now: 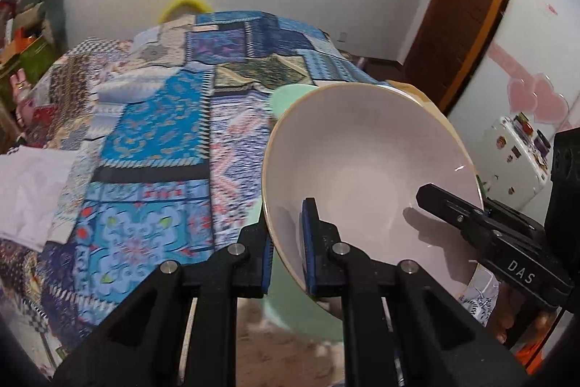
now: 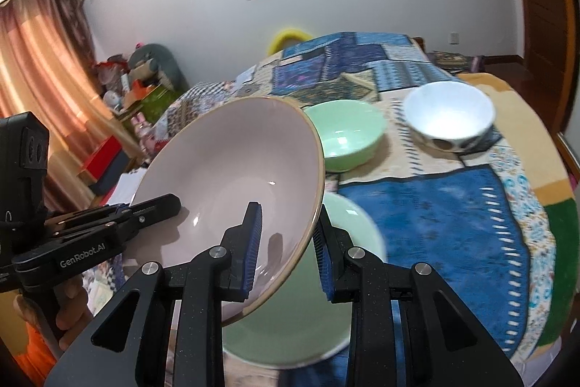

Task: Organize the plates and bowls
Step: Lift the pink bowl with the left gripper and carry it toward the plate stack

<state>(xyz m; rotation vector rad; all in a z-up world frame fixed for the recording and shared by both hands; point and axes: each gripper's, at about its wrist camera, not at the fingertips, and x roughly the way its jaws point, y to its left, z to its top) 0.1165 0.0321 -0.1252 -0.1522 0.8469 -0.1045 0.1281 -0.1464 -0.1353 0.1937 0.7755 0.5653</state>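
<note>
— Pink bowl [image 1: 366,165]: where is it?

— Held up in the air and tilted, above a bed with a patchwork cover [image 1: 156,133]. Both claws pinch its tan rim. The left claw [image 1: 288,252] has one blue pad inside the bowl and one outside, closed on the rim. The right claw [image 2: 286,252] grips the opposite edge the same way.

— What lies under it?

— A pale green dish [image 2: 308,325], partly hidden right below the bowl; whether plate or shallow bowl I cannot tell. Farther back on the cover sit a green bowl [image 2: 344,136] and, to its right and apart from it, a white bowl with a dark pattern [image 2: 449,118].

— Anything of the person?

— Fingers [image 2: 72,307] around the left claw's handle, seen from the right wrist.
</note>
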